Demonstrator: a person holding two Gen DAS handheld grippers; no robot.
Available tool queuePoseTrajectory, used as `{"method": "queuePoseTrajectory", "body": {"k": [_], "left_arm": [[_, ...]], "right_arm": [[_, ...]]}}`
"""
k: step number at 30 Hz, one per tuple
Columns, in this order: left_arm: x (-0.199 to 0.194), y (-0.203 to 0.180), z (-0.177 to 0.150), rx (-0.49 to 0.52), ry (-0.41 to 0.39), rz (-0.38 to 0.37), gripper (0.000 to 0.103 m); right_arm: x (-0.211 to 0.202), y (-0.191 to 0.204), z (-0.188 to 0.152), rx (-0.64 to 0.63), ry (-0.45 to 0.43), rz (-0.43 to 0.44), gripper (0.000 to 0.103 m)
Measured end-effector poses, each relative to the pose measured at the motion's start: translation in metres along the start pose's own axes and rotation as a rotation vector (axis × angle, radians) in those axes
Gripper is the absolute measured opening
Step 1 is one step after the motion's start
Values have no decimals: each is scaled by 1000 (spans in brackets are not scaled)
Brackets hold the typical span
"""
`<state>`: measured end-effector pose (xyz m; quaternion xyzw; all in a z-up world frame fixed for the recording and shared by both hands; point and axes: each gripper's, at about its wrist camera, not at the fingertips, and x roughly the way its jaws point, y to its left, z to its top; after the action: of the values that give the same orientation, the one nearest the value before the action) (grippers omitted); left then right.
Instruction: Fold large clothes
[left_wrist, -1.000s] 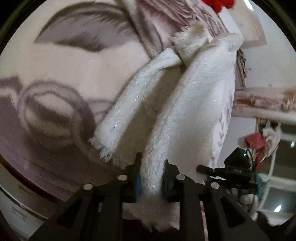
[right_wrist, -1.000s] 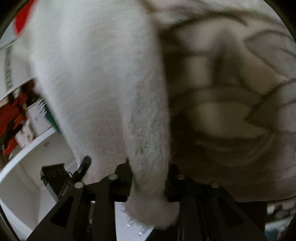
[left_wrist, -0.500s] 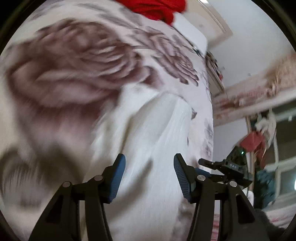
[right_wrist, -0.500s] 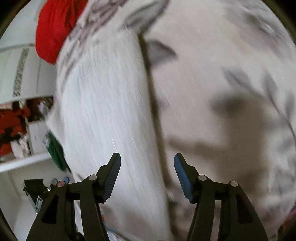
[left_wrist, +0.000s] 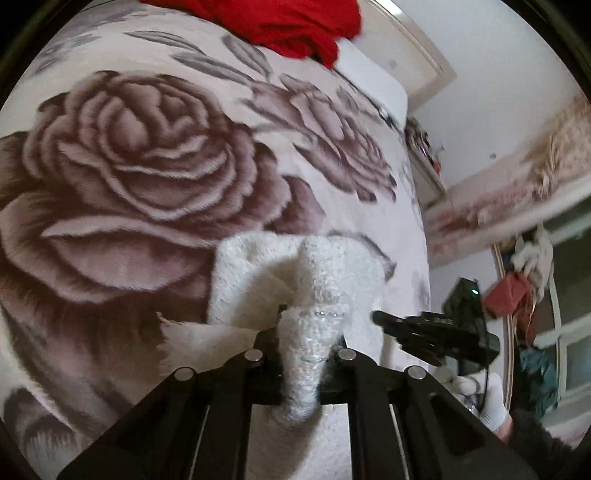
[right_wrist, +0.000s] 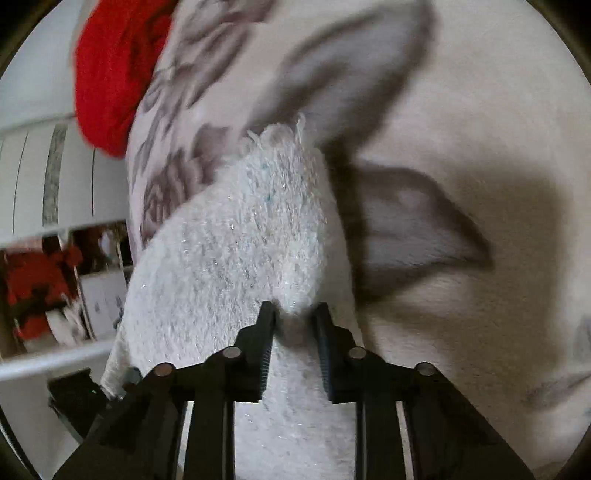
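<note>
A fluffy white sparkly garment (left_wrist: 258, 280) lies bunched on a rose-print blanket (left_wrist: 129, 166). My left gripper (left_wrist: 306, 332) is shut on a fold of the white garment, which bulges out between the fingers. In the right wrist view the same white garment (right_wrist: 229, 251) spreads ahead with a frayed edge at its far end. My right gripper (right_wrist: 293, 321) is shut on a pinch of the white garment. The right gripper also shows in the left wrist view (left_wrist: 432, 332), close on the right.
A red garment (left_wrist: 288, 26) lies at the blanket's far end, also in the right wrist view (right_wrist: 110, 74). The blanket (right_wrist: 461, 184) fills the right side. White shelving (right_wrist: 44, 177) stands to the left. A window and hanging clothes (left_wrist: 524, 288) are at the right.
One second ago both grippers held the white garment lifted. Half a second ago both were open above it. Now both have shut again on new folds of the garment lying on the blanket.
</note>
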<state>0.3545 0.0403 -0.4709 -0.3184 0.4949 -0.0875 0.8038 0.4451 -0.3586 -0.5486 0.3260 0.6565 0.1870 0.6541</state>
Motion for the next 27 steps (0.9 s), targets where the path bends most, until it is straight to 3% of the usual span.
{"method": "queuePoseTrajectory", "body": {"k": [4,7,10,15,18,21,24,27], "left_arm": [[42,42,14,-52,68,70,8],[82,72,11,-65,162,84,13],[77,76,10,-68,181,43,19],[15,63,4,-39,130,45,60],[-18,66,-12,13,69,186,64],[-38,86,-45,57,31,412,64],[-35,125,-87,42,98,544,64],[-23,162,-128,-2,154,578,64]], "right_arm": [[2,42,6,-46,-85,-37,6],[15,47,15,-92,-26,-151,6],[13,53,9,-151,0,-236,8],[-27,91,-40,-231,-35,-300,10],[-39,106,-93,-304,25,-232,10],[6,137,-126,-386,157,-220,10],[70,168,-146,-496,245,-310,10],[127,173,-151,-547,265,-492,9]]}}
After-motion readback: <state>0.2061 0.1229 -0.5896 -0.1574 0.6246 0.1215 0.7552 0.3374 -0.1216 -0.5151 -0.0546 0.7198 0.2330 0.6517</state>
